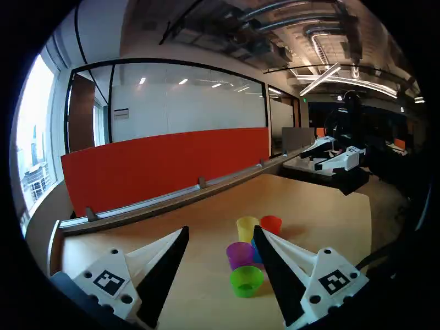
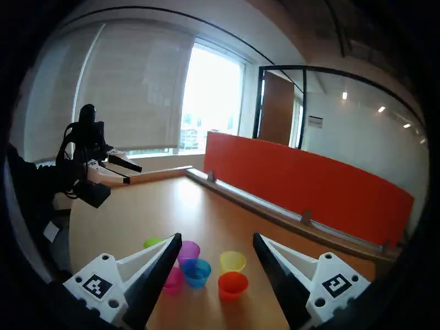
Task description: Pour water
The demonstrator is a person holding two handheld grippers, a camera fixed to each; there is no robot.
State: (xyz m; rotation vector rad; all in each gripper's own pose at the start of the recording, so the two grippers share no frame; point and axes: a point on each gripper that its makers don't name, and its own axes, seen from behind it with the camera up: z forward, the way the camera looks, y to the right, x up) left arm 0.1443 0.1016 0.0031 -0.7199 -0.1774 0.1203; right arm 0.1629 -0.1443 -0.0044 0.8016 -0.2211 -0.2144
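Wooden tabletop (image 1: 313, 203) lies under both my claws. My left claw (image 1: 220, 230) gapes wide, gripping nothing. The green cup (image 1: 246, 280), purple cup (image 1: 240, 254), yellow cup (image 1: 247, 226) and red cup (image 1: 270, 223) cluster at its five o'clock. My right claw (image 2: 216, 236) is equally wide and empty, with a blue cup (image 2: 196, 272) at six o'clock between its fingers. Farther off, at the left claw's nine o'clock, runs the orange partition (image 1: 165, 165).

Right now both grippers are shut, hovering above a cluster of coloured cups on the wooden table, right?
No: both are open. The left gripper view shows the left gripper with fingers spread, the right gripper view the right gripper likewise. The rest holds.
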